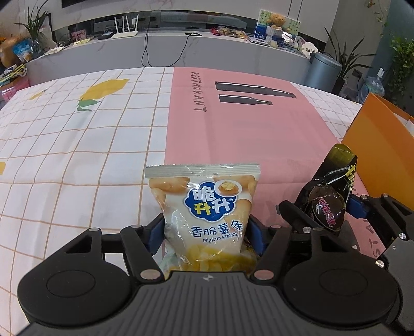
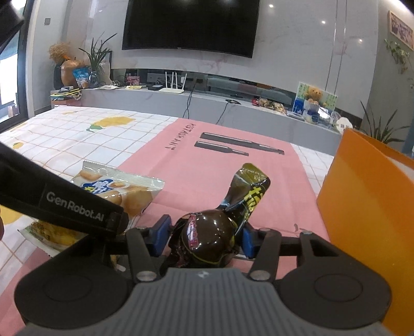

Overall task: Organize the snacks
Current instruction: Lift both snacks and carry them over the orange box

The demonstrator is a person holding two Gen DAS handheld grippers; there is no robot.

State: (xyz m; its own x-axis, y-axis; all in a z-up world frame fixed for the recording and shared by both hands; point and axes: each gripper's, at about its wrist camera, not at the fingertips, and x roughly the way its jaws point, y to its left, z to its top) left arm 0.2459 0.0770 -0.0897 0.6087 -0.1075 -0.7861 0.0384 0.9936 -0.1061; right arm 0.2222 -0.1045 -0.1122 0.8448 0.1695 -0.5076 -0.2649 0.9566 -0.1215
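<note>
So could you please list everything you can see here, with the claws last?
chips bag: one, white and yellow, between the left claw's pads
dark snack: one, brown-black with yellow print, between the right claw's pads
orange box: one, orange, right edge of the table
tablecloth: one, pink and white check, over the table
router: one, white, back counter
teddy bear: one, brown, back counter
TV: one, black, wall
left claw: shut on the chips bag
right claw: shut on the dark snack
</note>
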